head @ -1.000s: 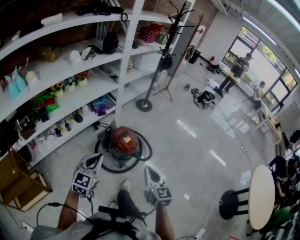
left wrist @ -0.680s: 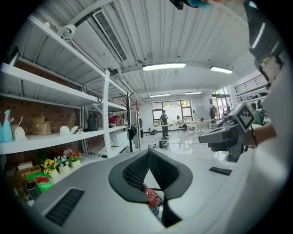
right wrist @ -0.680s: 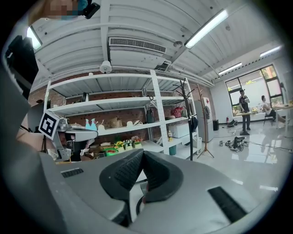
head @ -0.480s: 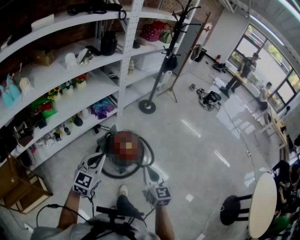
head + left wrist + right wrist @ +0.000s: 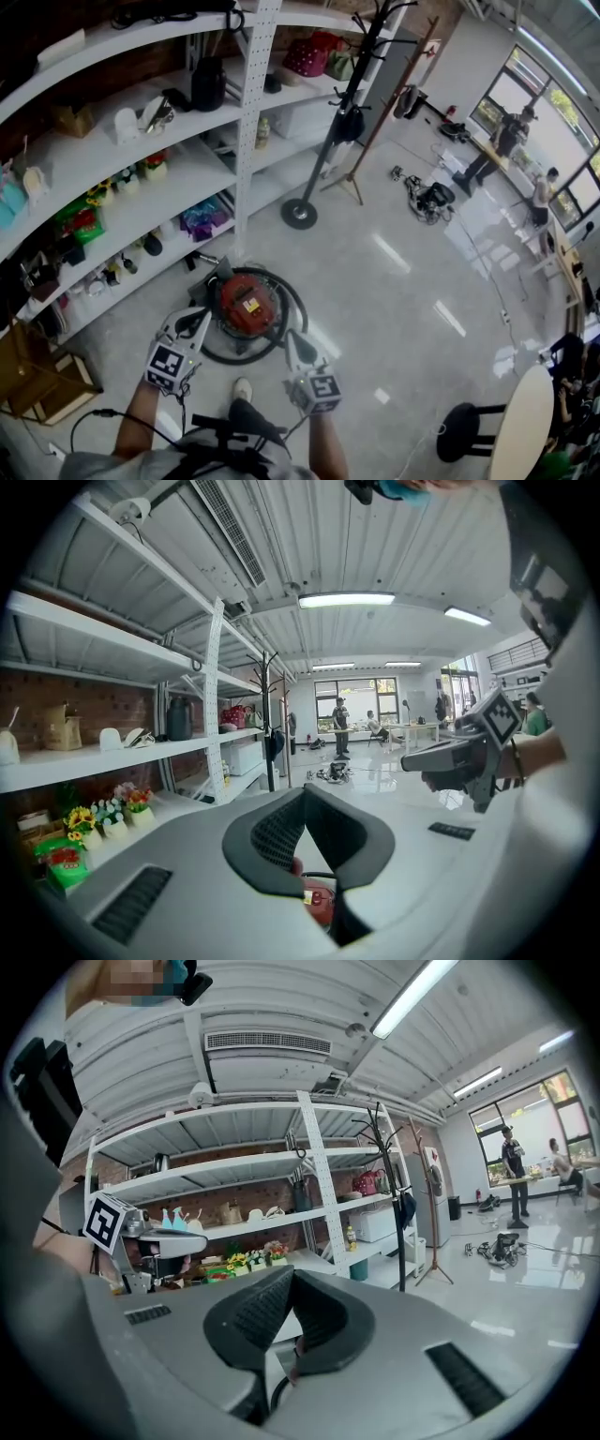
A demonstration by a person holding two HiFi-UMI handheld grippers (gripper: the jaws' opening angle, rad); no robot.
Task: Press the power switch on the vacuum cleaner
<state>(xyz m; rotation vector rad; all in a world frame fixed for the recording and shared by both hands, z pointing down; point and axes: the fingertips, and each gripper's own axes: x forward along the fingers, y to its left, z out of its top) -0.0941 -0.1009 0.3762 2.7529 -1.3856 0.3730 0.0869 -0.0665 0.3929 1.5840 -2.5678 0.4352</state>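
Subject: vacuum (image 5: 246, 302), a red canister standing on the floor (image 5: 403, 281) at lower centre-left of the head view, at the foot of the shelves (image 5: 141, 178). A black hose (image 5: 301, 309) loops around its body. A yellow label sits on the top shell. The power switch cannot be picked out in any view.

Left gripper (image 5: 192, 323): lower left of the head view, above the vacuum's near left edge and pointing toward it. In its own view the pads (image 5: 281, 832) meet at the tips and nothing lies between them. Part of the red shell (image 5: 319, 904) shows below, through the gap behind the tips.

Right gripper (image 5: 293, 342): lower centre, above the hose on the vacuum's near right side. Its pads (image 5: 258, 1312) are also closed together and it holds nothing.

Neither gripper appears to touch the vacuum. A shoe (image 5: 242, 386) stands just below it in frame.

Handling assessment: the shell looks hard and rigid, and the unit is likely heavy enough to stay put under a downward press. On this glossy floor it may roll if pushed sideways. No grasp appears necessary. Closed jaw tips suit the job, applied straight down on the switch, which is probably on the top shell. The hose is flexible and should be kept clear of the tips.
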